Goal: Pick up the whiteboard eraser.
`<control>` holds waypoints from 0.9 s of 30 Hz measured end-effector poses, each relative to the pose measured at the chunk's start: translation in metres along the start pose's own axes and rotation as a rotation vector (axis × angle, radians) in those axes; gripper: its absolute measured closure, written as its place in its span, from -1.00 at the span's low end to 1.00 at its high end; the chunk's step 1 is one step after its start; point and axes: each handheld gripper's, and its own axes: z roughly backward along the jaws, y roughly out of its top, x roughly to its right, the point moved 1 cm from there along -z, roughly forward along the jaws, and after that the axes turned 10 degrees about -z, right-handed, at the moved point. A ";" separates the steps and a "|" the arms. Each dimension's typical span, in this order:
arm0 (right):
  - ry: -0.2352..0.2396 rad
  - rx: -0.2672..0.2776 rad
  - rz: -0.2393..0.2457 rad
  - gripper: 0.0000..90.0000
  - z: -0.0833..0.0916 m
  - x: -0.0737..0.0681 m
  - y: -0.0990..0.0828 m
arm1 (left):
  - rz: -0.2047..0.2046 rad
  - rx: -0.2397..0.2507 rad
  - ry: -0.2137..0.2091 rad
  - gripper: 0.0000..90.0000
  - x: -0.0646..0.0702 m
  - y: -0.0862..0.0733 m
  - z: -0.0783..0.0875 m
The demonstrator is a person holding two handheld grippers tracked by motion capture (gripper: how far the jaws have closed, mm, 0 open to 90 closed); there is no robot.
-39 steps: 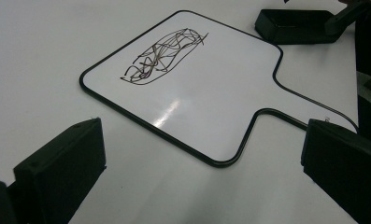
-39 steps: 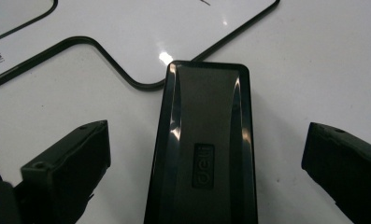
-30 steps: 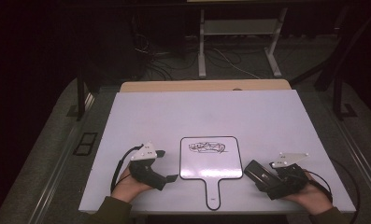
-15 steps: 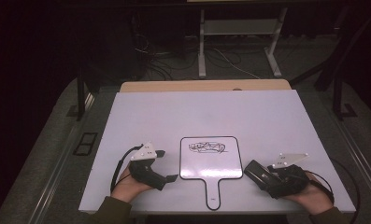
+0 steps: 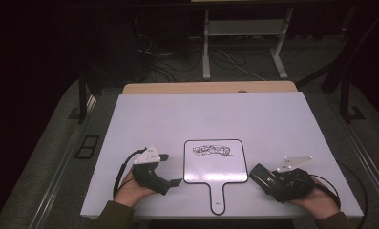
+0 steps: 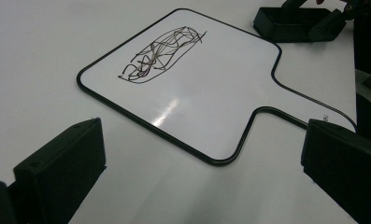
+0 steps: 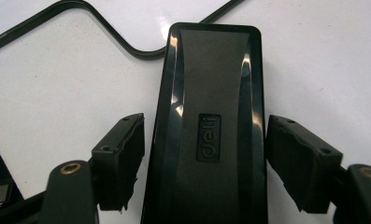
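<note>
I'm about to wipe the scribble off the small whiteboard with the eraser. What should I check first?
1. Eraser sits between the right claw jaws: ok, one jaw on each long side.
2. Right claw clamped firmly on the eraser: cannot tell; a thin gap seems to show at one jaw.
3. Scribble located: ok, on the far part of the whiteboard.
4. Left claw free to steady the board: ok, open, empty, by its left edge.
5. Whiteboard lying flat on the table: ok, handle toward the person.
</note>
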 end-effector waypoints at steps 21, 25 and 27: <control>-0.045 -0.006 0.037 -0.18 -0.001 -0.005 0.001 | -0.001 0.000 0.000 -1.00 0.000 0.000 0.000; -0.050 -0.011 0.032 -0.17 -0.001 -0.006 0.001 | -0.001 0.000 0.000 -1.00 0.000 0.000 0.000; -0.050 -0.015 0.034 -0.17 -0.001 -0.006 0.001 | -0.001 0.000 0.000 -1.00 0.000 0.000 0.000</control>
